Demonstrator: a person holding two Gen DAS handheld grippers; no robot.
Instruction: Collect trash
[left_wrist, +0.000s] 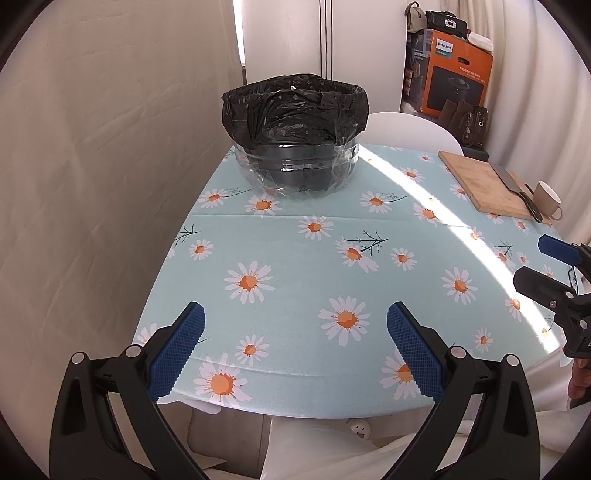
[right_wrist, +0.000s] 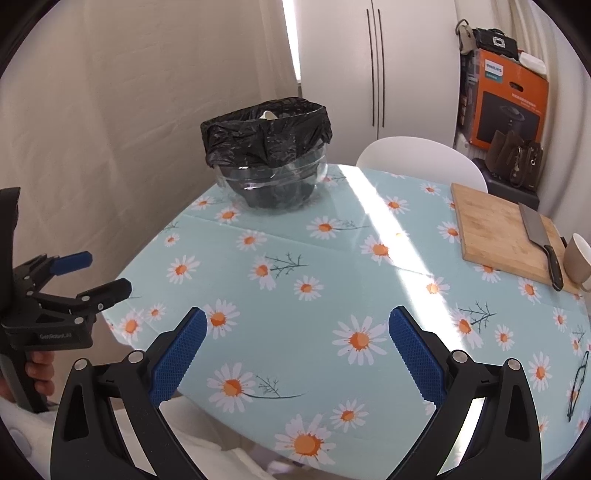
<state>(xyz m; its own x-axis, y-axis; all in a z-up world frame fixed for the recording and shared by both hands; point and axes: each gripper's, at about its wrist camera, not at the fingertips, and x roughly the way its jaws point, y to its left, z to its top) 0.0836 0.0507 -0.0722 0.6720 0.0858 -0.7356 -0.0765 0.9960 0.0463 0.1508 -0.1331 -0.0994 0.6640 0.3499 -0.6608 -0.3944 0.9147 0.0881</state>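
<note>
Both grippers, the left gripper (left_wrist: 295, 345) and the right gripper (right_wrist: 297, 347), hover with fingers wide apart and holding nothing above the near edge of the daisy tablecloth (left_wrist: 295, 258), while the clear bin (left_wrist: 295, 166) lined with a black bag (left_wrist: 291, 107) stands at the far side, well apart from the cutting board (right_wrist: 506, 229) with a cleaver (right_wrist: 541, 236).
</note>
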